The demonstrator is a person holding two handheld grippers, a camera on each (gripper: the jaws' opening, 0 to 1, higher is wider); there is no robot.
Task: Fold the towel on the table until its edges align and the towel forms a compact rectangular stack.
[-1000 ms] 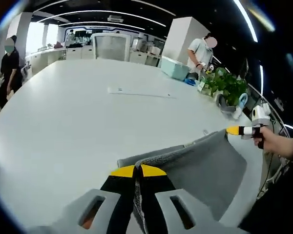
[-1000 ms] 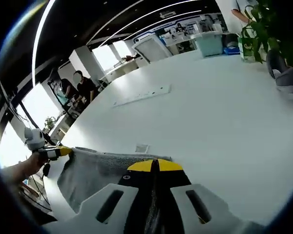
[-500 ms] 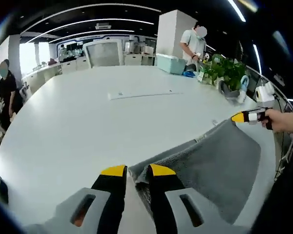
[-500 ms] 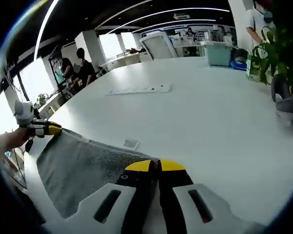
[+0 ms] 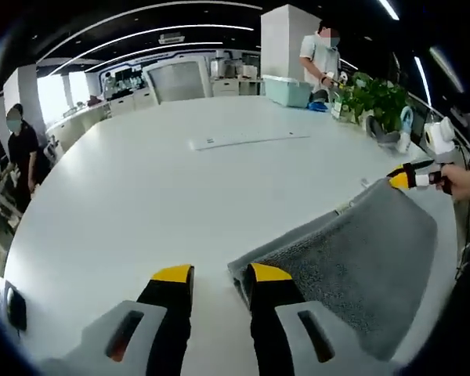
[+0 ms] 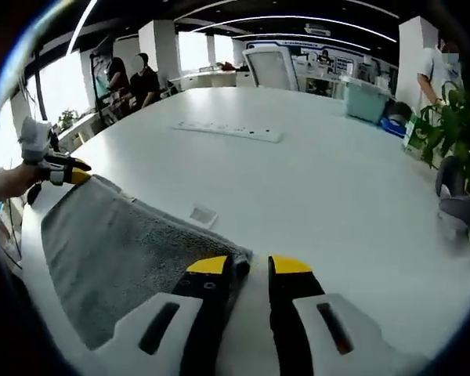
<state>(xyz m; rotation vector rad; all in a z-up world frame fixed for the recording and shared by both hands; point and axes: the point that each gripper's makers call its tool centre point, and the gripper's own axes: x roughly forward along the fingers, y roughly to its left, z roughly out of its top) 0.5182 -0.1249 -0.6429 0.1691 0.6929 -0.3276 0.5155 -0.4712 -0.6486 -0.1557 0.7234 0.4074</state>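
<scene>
You see a white power strip (image 6: 231,131) lying mid-table. A potted plant (image 5: 368,98) and teal bin (image 5: 288,90) stand near 1 person (image 5: 323,56).

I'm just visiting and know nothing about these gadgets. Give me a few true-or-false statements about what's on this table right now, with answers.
1. The towel is grey. True.
2. The left gripper is clamped shut on the towel. False: it is open, the towel corner beside it.
3. A potted plant stands near the table's far edge. True.
4. The towel is rolled into a ball. False: it lies spread flat on the table.
5. The right gripper is open. True.
</scene>
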